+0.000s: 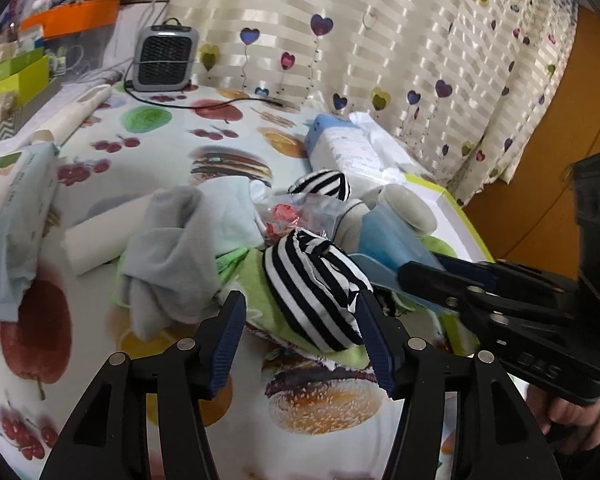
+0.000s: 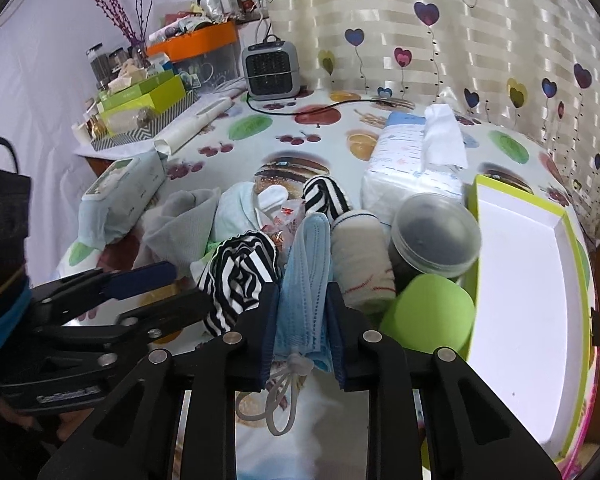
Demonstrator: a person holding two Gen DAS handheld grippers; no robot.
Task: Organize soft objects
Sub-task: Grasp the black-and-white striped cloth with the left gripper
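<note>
A heap of soft things lies on the fruit-print tablecloth (image 1: 148, 152). My left gripper (image 1: 300, 300) stands open around a black-and-white striped cloth bundle (image 1: 316, 292), which rests on a green cloth (image 1: 260, 296); the pads do not press on it. My right gripper (image 2: 303, 292) is shut on a folded blue face mask (image 2: 306, 256), whose white ear loops (image 2: 280, 396) hang below the fingers. In the left wrist view, the mask (image 1: 384, 240) and the right gripper (image 1: 440, 280) come in from the right. A second striped roll (image 2: 324, 196), a grey sock (image 1: 172, 248) and a white rolled sock (image 2: 364, 260) lie close by.
A white box with a green rim (image 2: 520, 280) stands open at the right, with a lidded plastic jar (image 2: 436, 236) and a green lump (image 2: 428, 312) beside it. A tissue pack (image 2: 412, 160), a wipes pack (image 2: 124, 184), a paper roll (image 1: 100, 236) and a small heater (image 2: 272, 68) are farther back.
</note>
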